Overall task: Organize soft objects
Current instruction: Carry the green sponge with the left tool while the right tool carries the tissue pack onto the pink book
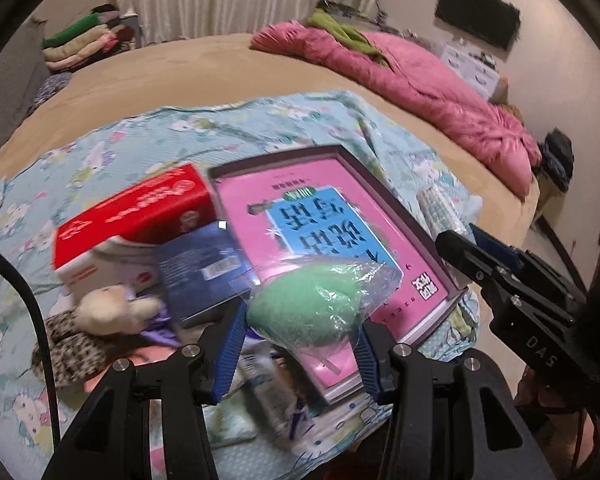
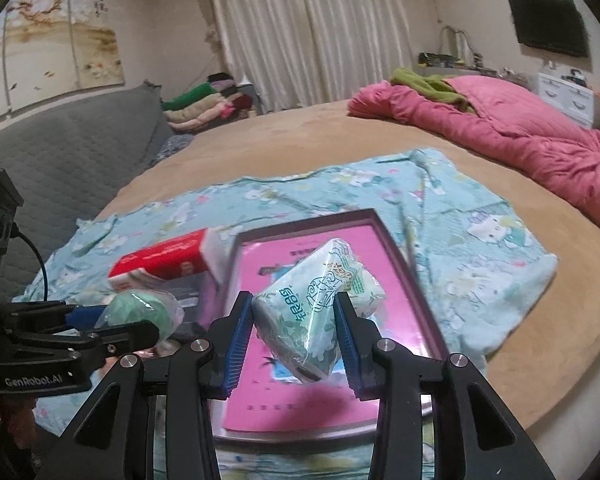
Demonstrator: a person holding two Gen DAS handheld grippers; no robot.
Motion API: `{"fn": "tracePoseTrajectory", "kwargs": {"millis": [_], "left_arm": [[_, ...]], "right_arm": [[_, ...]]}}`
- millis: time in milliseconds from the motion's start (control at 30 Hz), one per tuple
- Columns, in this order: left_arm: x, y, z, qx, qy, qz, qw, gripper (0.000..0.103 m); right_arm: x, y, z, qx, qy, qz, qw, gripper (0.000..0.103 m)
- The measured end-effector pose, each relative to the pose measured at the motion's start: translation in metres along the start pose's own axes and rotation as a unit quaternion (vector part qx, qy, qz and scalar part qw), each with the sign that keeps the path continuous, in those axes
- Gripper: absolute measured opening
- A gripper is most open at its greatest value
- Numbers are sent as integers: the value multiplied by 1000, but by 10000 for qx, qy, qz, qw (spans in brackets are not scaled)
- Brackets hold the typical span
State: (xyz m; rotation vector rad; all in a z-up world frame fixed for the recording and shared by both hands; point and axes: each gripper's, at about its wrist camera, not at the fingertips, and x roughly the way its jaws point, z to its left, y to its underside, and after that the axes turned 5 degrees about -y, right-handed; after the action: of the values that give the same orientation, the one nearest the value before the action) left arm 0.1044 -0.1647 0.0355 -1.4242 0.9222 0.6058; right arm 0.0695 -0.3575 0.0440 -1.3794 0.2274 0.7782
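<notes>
My left gripper (image 1: 302,316) is shut on a green sponge in a clear plastic wrapper (image 1: 312,306), held above the pink book box (image 1: 324,216). My right gripper (image 2: 296,332) is shut on a green-and-white tissue pack (image 2: 320,300), lifted over the same pink box (image 2: 300,400). In the right wrist view the left gripper (image 2: 112,326) with the green sponge (image 2: 140,312) shows at the lower left. In the left wrist view the right gripper's fingers (image 1: 472,256) enter at the right edge, with the tissue pack (image 1: 440,208) behind them. A small cream plush toy (image 1: 108,308) lies on the blue patterned cloth (image 1: 100,152).
A red-and-white tissue box (image 1: 136,216) and a dark blue box (image 1: 204,268) sit left of the pink box. A speckled fabric item (image 1: 68,344) lies by the plush. A pink quilt (image 2: 520,136) lies at the bed's far side, with folded clothes (image 2: 204,104) and a grey sofa (image 2: 68,152) behind.
</notes>
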Motion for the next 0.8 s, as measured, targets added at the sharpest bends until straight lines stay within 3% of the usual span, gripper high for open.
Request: {"fn": "tracePoseTrajectory", "kwargs": {"millis": [367, 800], "left_arm": [[54, 0, -43, 576, -9, 665, 9961, 50], [86, 10, -51, 769, -62, 1090, 9910, 50]], "right_arm": [[18, 15, -31, 208, 376, 387, 9983, 42], [51, 29, -43, 219, 786, 1070, 9909, 42]]}}
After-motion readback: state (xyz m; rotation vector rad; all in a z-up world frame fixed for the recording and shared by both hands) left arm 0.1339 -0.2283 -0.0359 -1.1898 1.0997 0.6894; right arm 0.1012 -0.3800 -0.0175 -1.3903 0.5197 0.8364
